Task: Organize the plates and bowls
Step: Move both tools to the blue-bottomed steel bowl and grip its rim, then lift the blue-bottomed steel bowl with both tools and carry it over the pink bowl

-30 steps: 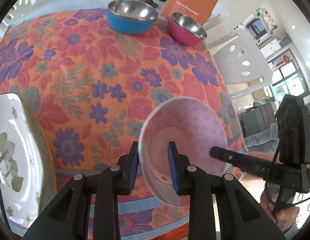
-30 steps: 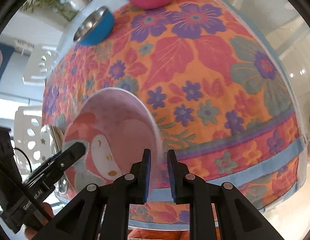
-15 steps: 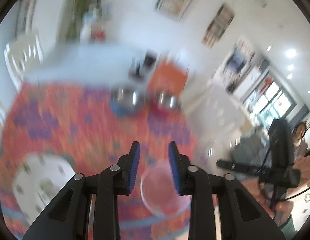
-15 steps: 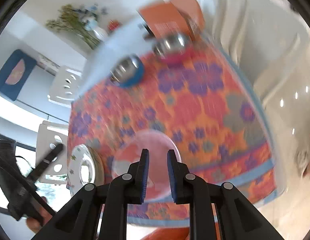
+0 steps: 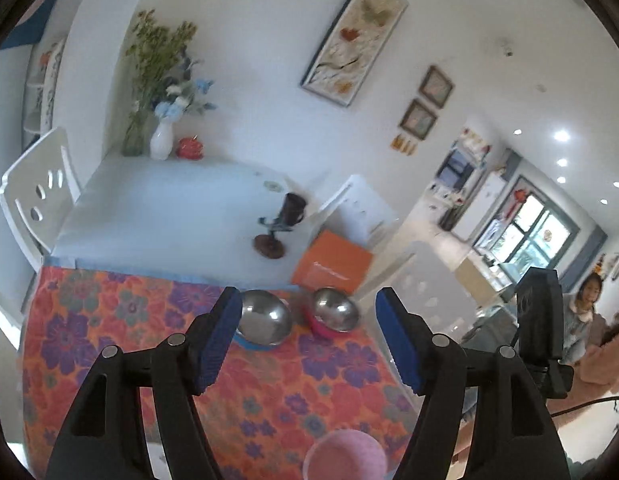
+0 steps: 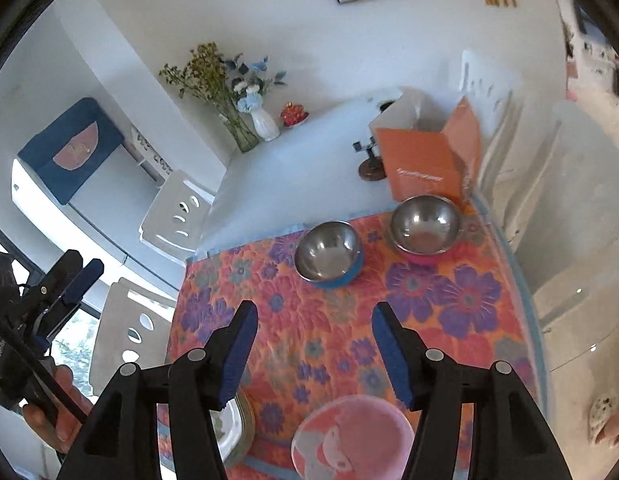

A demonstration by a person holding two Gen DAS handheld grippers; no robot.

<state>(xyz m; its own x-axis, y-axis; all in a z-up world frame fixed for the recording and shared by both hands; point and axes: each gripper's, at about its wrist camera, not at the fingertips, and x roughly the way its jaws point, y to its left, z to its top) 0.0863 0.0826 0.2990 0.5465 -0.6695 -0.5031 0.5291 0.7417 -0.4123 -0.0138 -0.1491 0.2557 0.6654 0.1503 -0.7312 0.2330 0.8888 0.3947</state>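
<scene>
Both left gripper (image 5: 309, 336) and right gripper (image 6: 312, 350) gape wide, holding nothing. Pink bowl (image 6: 351, 438) sits near edge of floral tablecloth (image 6: 429, 300); likely light, rigid, glossy, chippable. Grip at rim, one pad inside

A lived-in home dining room is showing here: framed pictures (image 5: 354, 40) are hanging on the wall, a vase of flowers (image 6: 264, 124) is standing behind the tabletop (image 5: 157, 208), and white chairs (image 6: 177, 212) are surrounding it.
</scene>
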